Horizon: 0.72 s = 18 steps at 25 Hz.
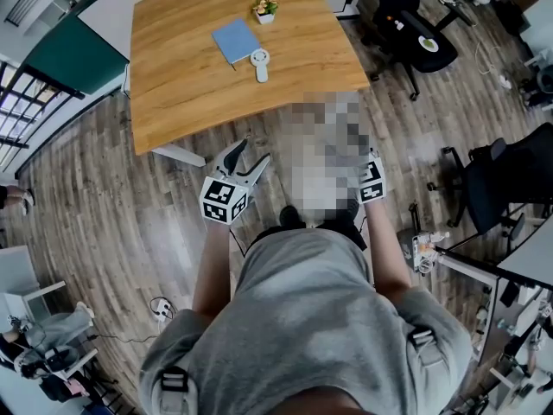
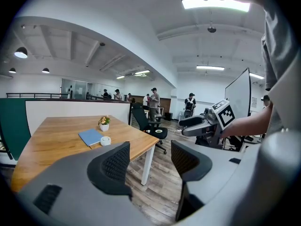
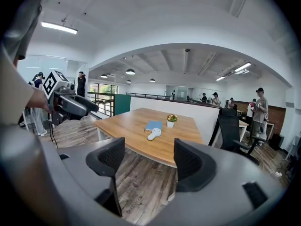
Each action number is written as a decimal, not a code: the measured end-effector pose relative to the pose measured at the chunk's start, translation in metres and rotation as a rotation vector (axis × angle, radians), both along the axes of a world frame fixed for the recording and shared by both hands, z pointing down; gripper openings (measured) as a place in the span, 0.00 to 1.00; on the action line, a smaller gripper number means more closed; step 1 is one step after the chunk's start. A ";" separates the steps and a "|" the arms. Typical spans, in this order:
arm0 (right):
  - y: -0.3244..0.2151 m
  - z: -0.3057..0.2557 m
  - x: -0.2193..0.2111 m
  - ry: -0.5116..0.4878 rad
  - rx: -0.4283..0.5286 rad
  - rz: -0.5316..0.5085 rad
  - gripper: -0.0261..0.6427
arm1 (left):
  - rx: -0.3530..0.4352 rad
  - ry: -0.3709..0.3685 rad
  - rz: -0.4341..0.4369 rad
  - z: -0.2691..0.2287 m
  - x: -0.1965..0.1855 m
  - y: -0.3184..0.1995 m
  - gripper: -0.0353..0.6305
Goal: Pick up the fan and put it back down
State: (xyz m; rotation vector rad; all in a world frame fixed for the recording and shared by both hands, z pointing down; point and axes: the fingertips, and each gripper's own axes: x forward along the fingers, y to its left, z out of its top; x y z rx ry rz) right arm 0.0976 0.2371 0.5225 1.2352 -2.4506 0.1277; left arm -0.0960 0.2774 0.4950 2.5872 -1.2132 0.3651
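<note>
Fan (image 1: 260, 61), small and white, lies flat near the middle of the wooden table (image 1: 181, 85), with the blue notebook (image 1: 235, 40) just beside it at 10 o'clock, the potted plant (image 1: 265, 8) at 12 o'clock, and bare wood around to the near edge at 6 o'clock. Open plank floor (image 1: 104, 197) separates that edge from the person, with a black office chair (image 1: 406, 24) at 2 o'clock and a green partition (image 1: 73, 54) at 10 o'clock. The left gripper (image 2: 149, 159) and right gripper (image 3: 148, 159) are held near the body, jaws wide and empty.
</note>
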 end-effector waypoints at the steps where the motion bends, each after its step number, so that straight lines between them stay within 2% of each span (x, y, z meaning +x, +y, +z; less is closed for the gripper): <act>1: 0.000 0.000 -0.001 0.001 0.000 0.002 0.54 | 0.000 -0.001 0.003 0.000 -0.001 0.000 0.48; 11: 0.008 0.005 0.002 0.000 -0.011 0.024 0.54 | 0.002 -0.012 0.025 0.001 -0.001 0.003 0.48; 18: -0.004 0.010 -0.005 -0.015 -0.019 0.013 0.54 | -0.012 -0.019 0.003 0.006 -0.008 -0.001 0.48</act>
